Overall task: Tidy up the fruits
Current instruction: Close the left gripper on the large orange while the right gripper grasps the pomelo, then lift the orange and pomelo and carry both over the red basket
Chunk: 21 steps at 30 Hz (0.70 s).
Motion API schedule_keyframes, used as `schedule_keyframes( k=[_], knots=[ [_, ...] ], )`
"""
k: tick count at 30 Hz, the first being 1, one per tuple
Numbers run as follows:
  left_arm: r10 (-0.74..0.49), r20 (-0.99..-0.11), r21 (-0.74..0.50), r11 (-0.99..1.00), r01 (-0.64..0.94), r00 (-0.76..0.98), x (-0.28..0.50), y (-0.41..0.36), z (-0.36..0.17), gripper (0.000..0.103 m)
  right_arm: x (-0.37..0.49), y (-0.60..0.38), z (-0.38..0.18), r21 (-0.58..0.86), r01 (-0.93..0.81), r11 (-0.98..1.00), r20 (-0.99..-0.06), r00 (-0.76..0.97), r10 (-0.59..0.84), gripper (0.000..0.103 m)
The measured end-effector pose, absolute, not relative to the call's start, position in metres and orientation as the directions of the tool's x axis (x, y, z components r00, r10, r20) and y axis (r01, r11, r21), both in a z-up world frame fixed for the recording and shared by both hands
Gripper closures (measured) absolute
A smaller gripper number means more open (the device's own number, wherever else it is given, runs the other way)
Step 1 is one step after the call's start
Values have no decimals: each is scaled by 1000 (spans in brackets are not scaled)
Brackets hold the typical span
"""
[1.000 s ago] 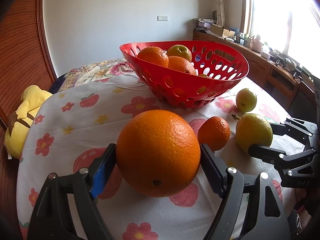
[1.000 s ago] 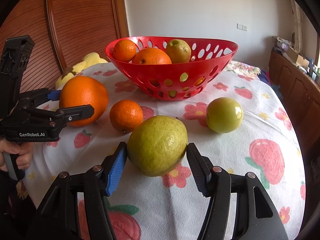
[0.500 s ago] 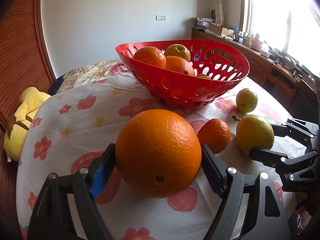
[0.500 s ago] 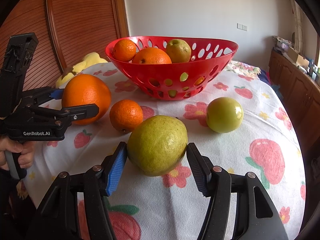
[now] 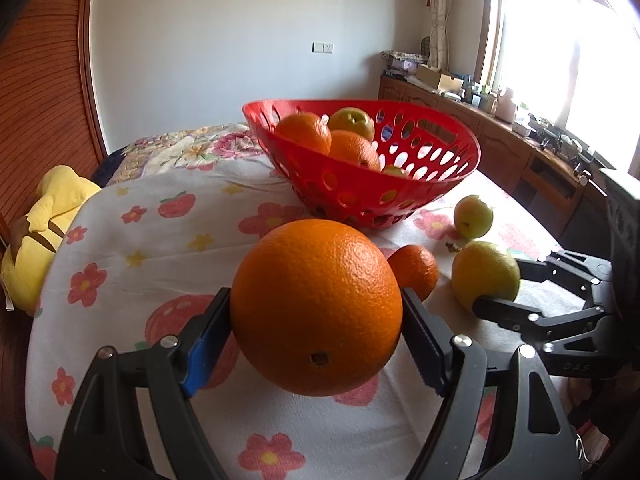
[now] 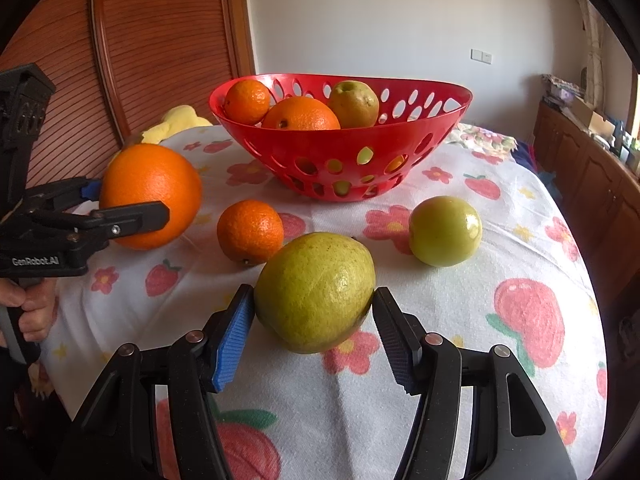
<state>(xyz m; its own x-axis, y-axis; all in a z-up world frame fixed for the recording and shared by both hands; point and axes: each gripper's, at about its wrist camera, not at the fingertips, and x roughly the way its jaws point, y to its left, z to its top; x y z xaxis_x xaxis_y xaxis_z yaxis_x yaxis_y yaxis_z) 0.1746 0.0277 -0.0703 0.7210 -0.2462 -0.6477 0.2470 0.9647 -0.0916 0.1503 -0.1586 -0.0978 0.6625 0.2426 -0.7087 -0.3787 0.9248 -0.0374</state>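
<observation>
- Red basket (image 6: 424, 136): stands at the far side of the flowered tablecloth (image 6: 520, 380). Already in it: two oranges and one green-yellow fruit showing above the rim, with more green fruit glimpsed through the holes.
- Large orange (image 5: 316, 308): clamped between the pads of my left tongs (image 5: 316, 342). From the right wrist view it appears lifted clear of the cloth, near the basket but not yet over it.
- Large green-yellow fruit (image 6: 316, 292): sits between the pads of my right tongs (image 6: 314, 338), both pads touching its sides. I judge it gripped; whether it has left the cloth I cannot tell.
- Small orange (image 6: 250, 232): loose on the cloth between my two tongs, untouched.
- Small green fruit (image 6: 445, 230): loose on the cloth, right of the small orange, untouched.
- Tally, as I judge it: some fruit stowed, two in hand awaiting delivery, two left to fetch. Roughly halfway.
</observation>
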Motion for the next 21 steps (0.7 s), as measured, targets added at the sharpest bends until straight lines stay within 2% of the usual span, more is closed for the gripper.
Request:
schedule_keyframes(
  k=[12,21],
  knots=[
    [-274,-570,-84,957,276,775,162,30,-26,23,147,-163,-61,-53,-398,916,-661,701,266,44],
    [-290,-555,-84,952,295,780,165,29,-17,23,148,-157,-53,-81,-443,893,-660,695,285,44]
  ],
)
